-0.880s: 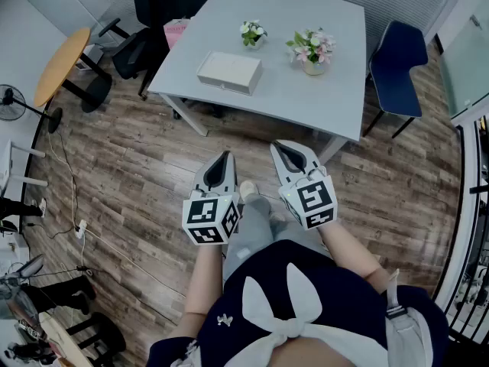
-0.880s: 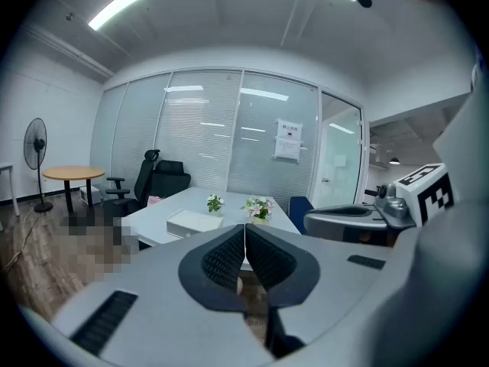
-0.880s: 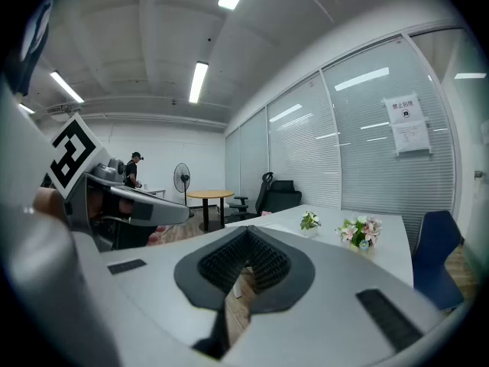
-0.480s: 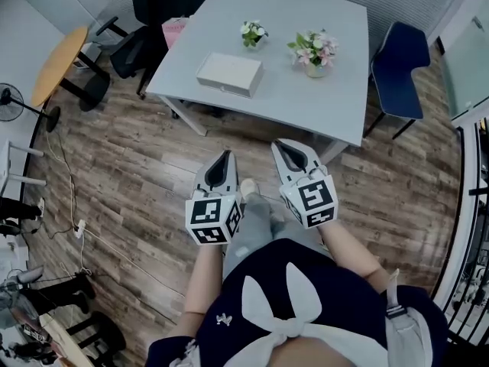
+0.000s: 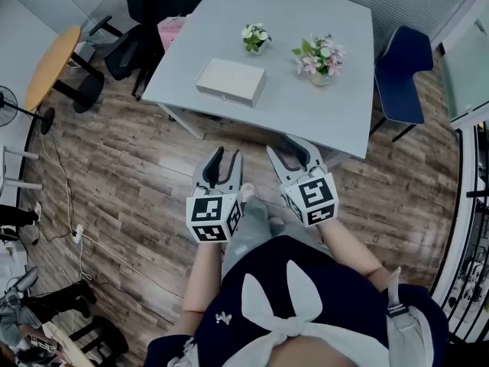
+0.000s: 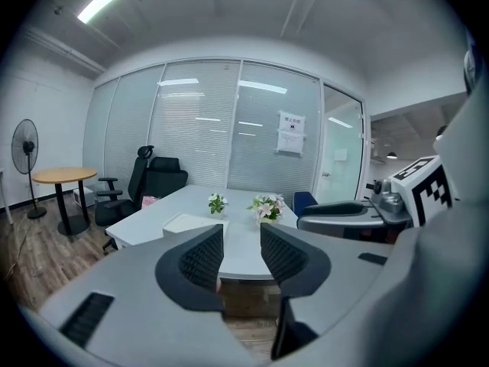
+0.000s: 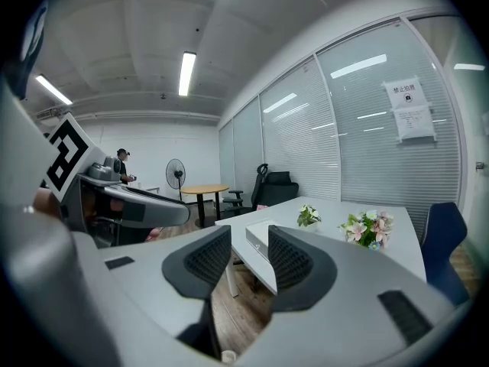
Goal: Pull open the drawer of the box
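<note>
— Overhead, how was the box (image 5: 231,82)?
— White, flat, its drawer (image 5: 226,91) shut. It lay on the grey worktop (image 5: 306,105), well ahead of both.
— And the gripper views?
— The left hand-held gripper (image 6: 241,239) and right hand-held gripper (image 7: 250,243) were partly parted and empty. Earlier, the left looked closed.

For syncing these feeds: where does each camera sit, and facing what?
Head view: on the person's head, steeply down at table; shows left gripper, right gripper, forearms.
Left gripper view: on that gripper, along open jaws toward table; right gripper at right.
Right gripper view: likewise; left gripper at left.
All share the white box.
</note>
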`<state>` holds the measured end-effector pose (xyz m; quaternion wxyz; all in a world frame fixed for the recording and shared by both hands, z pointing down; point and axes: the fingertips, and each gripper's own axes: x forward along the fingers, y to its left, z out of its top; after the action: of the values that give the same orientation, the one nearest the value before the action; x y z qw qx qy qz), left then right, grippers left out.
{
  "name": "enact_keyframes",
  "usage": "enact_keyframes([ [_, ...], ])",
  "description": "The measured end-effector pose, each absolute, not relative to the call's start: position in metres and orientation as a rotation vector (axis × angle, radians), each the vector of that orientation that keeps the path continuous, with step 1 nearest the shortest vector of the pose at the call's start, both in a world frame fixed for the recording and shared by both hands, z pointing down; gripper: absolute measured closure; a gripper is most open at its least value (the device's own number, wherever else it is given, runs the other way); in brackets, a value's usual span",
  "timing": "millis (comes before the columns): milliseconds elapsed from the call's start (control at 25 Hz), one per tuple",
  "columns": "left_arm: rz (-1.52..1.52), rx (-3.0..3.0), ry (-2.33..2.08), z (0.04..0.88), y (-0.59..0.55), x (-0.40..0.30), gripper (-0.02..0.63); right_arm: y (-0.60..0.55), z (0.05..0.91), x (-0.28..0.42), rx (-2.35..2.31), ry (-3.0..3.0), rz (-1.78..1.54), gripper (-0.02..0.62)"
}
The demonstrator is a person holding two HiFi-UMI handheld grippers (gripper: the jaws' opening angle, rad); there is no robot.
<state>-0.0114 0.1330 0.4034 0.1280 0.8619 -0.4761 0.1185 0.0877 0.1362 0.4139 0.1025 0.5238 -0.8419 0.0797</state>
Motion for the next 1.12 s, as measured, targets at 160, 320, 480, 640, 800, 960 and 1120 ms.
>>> enact_keyframes([
  [160,0.383,2.507,-1.36,0.408,0.102,-0.017,0.434,0.106,0.418,0.083,1.534,-2.455,0.253,0.443],
  [320,0.42,2.504,-1.334,0.414,0.068,-0.024,0.413,0.075,0.419,0.081,1.536,-2.434,0.272,0.433],
  [480,0.455,2.489,-1.32,0.421,0.037,-0.03,0.405,0.047,0.421,0.083,1.56,-2.405,0.294,0.422],
  [640,0.487,2.459,-1.312,0.432,0.011,-0.04,0.403,0.023,0.43,0.084,1.578,-2.372,0.366,0.417],
  [800,0.53,2.458,-1.277,0.445,-0.01,-0.046,0.402,0.004,0.439,0.084,1.569,-2.326,0.392,0.408],
  [960,0.579,2.454,-1.255,0.461,-0.035,-0.053,0.396,-0.017,0.453,0.085,1.57,-2.279,0.428,0.403],
  [1120,0.626,2.44,-1.224,0.477,-0.058,-0.061,0.394,-0.034,0.467,0.086,1.582,-2.233,0.479,0.399],
])
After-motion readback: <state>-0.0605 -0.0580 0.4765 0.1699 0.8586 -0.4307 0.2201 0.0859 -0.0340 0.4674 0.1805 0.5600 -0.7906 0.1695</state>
